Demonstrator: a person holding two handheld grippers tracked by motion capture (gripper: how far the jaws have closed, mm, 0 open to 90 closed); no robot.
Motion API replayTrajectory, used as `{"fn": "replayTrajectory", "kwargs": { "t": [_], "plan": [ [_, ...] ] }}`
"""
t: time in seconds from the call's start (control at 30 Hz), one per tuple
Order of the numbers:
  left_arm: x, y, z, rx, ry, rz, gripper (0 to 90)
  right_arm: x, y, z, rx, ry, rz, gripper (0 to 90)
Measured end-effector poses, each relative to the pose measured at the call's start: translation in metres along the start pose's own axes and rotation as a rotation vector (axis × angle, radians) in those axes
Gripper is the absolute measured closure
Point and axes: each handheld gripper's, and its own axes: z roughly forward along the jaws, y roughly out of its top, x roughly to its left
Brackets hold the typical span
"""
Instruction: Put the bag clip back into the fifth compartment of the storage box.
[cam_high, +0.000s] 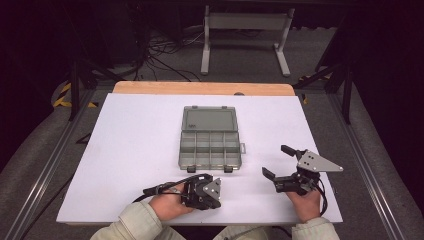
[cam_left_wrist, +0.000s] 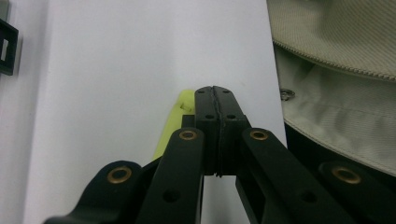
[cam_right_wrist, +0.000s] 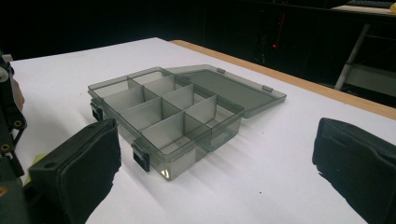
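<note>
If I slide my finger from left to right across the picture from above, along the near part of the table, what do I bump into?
Left tool → compartment box, a bit farther back with its lid open → right tool, its jaws spread wide.

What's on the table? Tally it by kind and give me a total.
Clear compartment box: 1
Grippers: 2, the left gripper and the right gripper
Yellow-green piece: 1
Total: 4
</note>
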Motion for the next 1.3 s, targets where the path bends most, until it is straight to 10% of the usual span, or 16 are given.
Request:
{"fn": "replayTrajectory", "kwargs": {
  "t": [0.93,1.3],
  "plan": [
    [0.010,0.002,0.003,-0.040,0.038,-0.048,89.8,0.000,0.000,0.000,-0.001,0.004,0.004,1.6],
    [0.009,0.001,-0.016,-0.103,0.063,-0.105,33.5,-0.001,0.000,-0.001,-0.002,0.004,0.006,1.7]
  ]
}}
